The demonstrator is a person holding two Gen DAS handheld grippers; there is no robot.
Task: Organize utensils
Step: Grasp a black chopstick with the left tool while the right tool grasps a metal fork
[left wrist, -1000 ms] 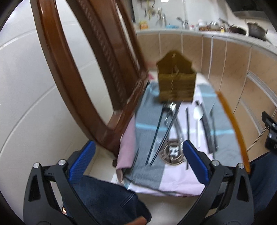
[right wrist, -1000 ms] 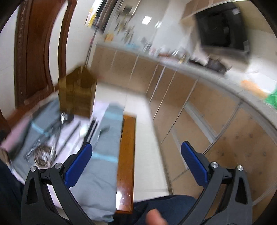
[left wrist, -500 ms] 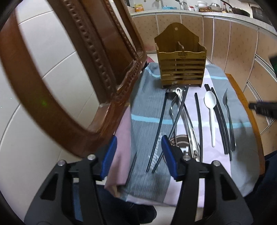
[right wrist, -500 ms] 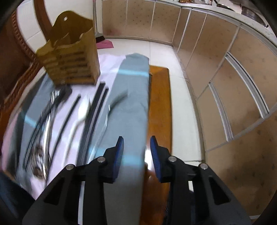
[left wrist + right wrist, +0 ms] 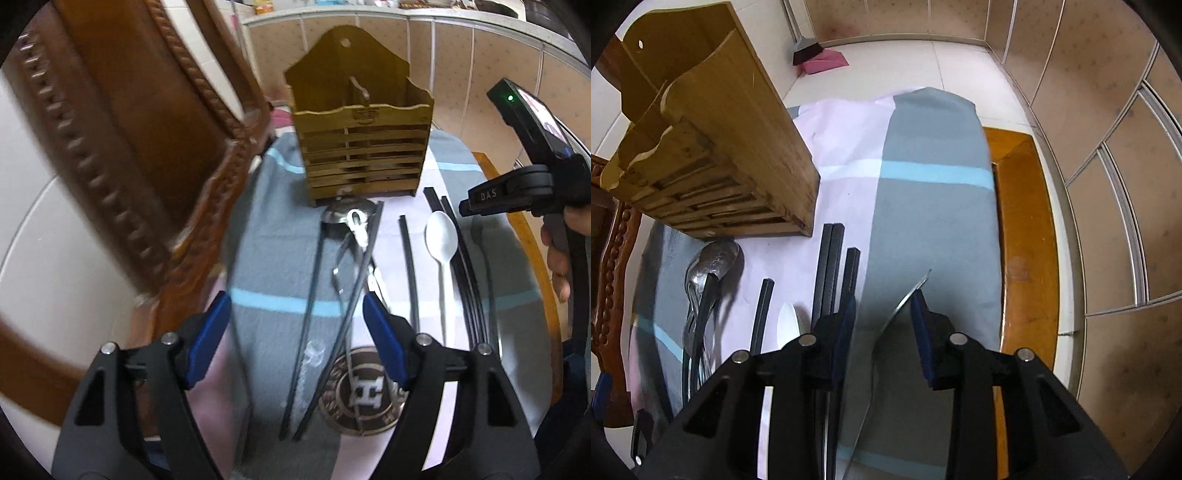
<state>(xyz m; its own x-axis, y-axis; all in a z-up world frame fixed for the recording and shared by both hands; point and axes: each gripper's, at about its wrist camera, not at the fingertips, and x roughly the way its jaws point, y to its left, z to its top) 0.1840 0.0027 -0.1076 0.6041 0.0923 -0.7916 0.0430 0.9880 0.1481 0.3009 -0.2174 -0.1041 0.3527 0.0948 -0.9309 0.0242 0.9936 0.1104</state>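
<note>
Holds the left gripper (image 5: 297, 325) low over the grey-and-pink cloth (image 5: 273, 258), blue pads well apart after just opening further, gripping nothing; frames between them a pair of black chopsticks (image 5: 311, 288) that lie on the cloth in a narrow V, touching neither pad. Points the right gripper (image 5: 882, 325) steeply down at the cloth's grey stripe, jaws drawn near each other after just closing, with a slim gap left; straddles a metal fork (image 5: 905, 299), tines poking out past the fingertips, shaft against the right-hand pad and apart from the other, so not clamped as far as can be seen. Grips that gripper's handle with a hand (image 5: 557, 258) at the right edge of the left wrist view. Shows the wooden utensil holder (image 5: 360, 147) upright at the far end of the cloth. Finds the other utensils flat on the cloth in front of it: a metal spoon (image 5: 718, 256) with its bowl just at the holder's foot, a single black chopstick (image 5: 408, 266), a white spoon (image 5: 441, 236) beside that, and more black chopsticks (image 5: 829, 269) between the white spoon and the fork. Reveals a bare strip of orange-brown table (image 5: 1023, 221) along the cloth's right side and a carved wooden chair back (image 5: 122, 155) close on its left
</note>
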